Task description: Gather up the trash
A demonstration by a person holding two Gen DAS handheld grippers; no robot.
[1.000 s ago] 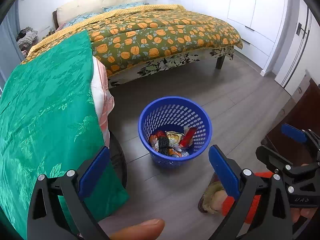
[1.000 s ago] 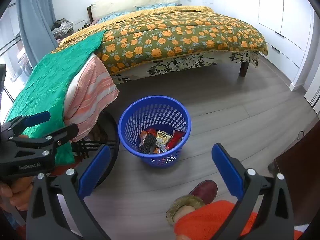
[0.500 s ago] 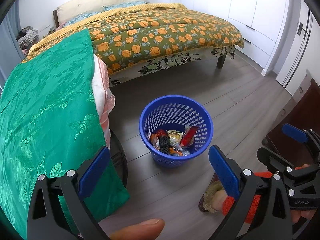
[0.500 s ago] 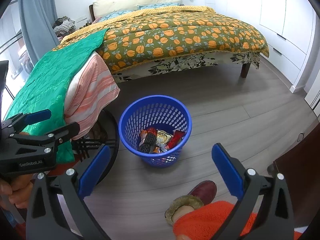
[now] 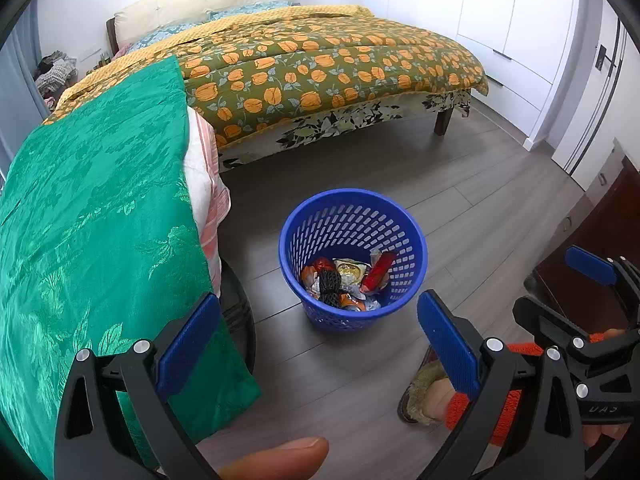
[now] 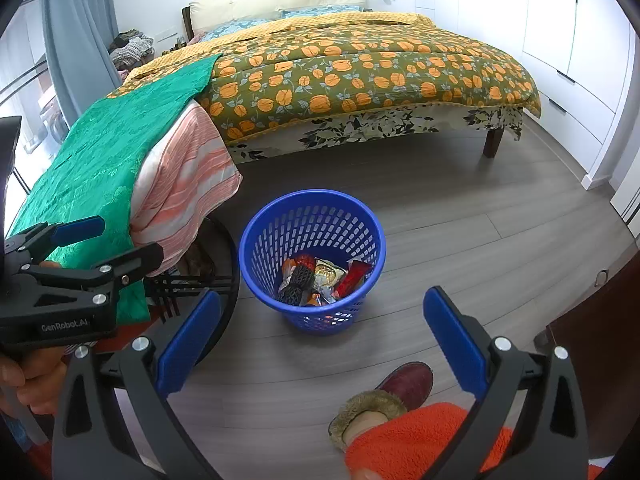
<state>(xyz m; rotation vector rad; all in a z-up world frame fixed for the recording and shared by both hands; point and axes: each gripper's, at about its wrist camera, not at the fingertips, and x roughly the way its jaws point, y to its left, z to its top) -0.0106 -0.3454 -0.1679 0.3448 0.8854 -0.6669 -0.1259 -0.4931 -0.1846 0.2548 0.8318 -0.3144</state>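
A blue perforated basket [image 5: 352, 220] [image 6: 312, 216] stands on the wooden floor in front of both grippers. Inside it lie several wrappers [image 5: 348, 284] [image 6: 320, 280], among them a red packet and a black mesh piece. My left gripper [image 5: 318, 344] is held above the floor short of the basket, open with nothing between its blue pads. My right gripper [image 6: 320, 336] is likewise open and empty, a little short of the basket. Each gripper shows at the edge of the other's view, the right gripper [image 5: 560, 300] and the left gripper [image 6: 116, 240].
A bed with an orange-flowered cover [image 5: 320, 64] fills the back. A green cloth [image 5: 88, 232] over a striped pad hangs at the left. White wardrobes [image 6: 580, 40] line the right wall. A slippered foot [image 6: 384, 396] and orange trouser leg [image 6: 424, 436] are near the bottom. Dark furniture [image 5: 600, 248] stands right.
Both grippers have risen and drawn back slightly, so the basket sits a bit lower in both views. Both stay open and empty.
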